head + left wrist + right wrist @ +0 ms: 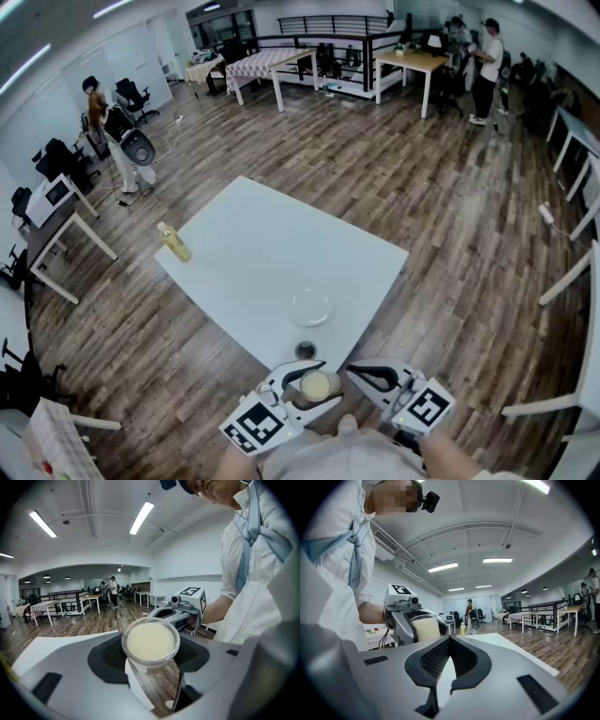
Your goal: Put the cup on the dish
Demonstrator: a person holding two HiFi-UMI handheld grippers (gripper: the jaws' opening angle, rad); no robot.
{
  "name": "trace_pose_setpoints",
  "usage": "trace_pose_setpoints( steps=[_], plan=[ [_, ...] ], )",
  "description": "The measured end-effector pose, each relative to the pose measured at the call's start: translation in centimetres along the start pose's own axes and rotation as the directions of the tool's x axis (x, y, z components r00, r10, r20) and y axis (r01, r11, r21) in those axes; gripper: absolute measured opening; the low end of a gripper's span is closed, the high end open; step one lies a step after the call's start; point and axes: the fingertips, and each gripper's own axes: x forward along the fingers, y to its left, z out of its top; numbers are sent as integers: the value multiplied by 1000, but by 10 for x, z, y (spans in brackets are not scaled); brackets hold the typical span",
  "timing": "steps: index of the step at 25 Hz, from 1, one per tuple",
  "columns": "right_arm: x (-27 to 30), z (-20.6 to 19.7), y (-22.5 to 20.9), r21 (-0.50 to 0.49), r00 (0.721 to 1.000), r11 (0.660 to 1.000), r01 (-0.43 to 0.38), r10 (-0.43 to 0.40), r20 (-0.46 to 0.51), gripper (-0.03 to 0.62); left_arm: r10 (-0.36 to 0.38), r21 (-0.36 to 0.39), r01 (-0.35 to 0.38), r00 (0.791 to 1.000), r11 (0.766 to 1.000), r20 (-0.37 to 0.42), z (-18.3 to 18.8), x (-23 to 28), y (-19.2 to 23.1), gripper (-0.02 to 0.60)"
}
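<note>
A clear cup (pixel 316 385) of pale yellow liquid is held upright in my left gripper (pixel 314 380), just off the table's near edge. In the left gripper view the cup (pixel 151 641) sits between the dark pads (pixel 112 654), which press on its sides. The clear round dish (pixel 310 306) lies on the white table (pixel 253 244), beyond the cup. My right gripper (pixel 361 373) hangs beside the left one, jaws together with nothing in them. The right gripper view shows its tips (pixel 450 641) meeting and the held cup (pixel 425 627) to the left.
A yellow bottle (pixel 174 243) stands at the table's left corner. A small dark round thing (pixel 306 351) lies near the front edge, between dish and cup. Wooden floor surrounds the table; other desks, chairs and people stand far off.
</note>
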Motion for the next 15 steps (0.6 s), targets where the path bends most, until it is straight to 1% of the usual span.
trace_pose_setpoints(
  steps=[6,11,15],
  plan=[
    [4,2,-2,1,1000,1000,-5,5,9,29,0,0,0,1000,1000,17,4,1,4,261],
    [7,12,8,10,996,998,-59,58,67,32,11,-8,-11,1000,1000,1,1,-3,5,261],
    [8,10,9,-18,995,997,-71,72,61,32,22,-15,-22,1000,1000,12,2,-2,5,261]
  ],
)
